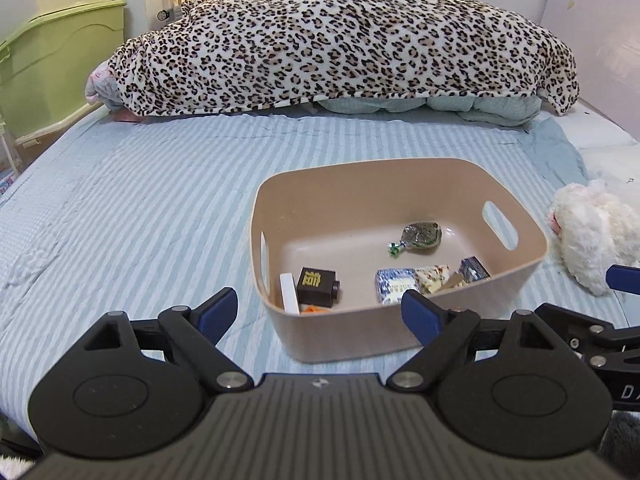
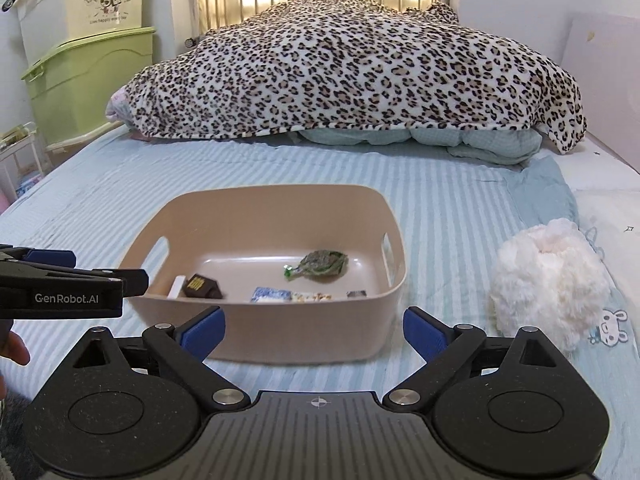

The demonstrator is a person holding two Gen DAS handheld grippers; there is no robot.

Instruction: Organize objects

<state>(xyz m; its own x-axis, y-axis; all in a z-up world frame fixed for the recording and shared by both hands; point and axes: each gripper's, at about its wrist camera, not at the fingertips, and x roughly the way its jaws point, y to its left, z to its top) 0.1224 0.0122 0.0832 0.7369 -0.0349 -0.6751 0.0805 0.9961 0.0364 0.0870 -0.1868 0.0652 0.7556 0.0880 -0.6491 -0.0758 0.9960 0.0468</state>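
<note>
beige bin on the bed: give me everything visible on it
The beige bin looks like smooth plastic, rounded-rectangular, open-topped, with a slot handle cut in each end wall. It sits upright on the striped blue bedsheet. Small items lie on its floor: a black box, a green wrapped packet, a blue-and-white packet. Neither hand-held gripper touches it; the white plush toy lies apart, to its right.

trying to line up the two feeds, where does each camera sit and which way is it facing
Left wrist: on the left claw, low over the striped bed, facing the leopard blanket; beige bin right of centre, own open fingers below, right claw's tip at right edge.
Right wrist: on the right claw, same heading; bin left of centre, white plush right, left claw entering from left beside a bit of hand.
Shared: bin, plush, blanket, green storage boxes.
</note>
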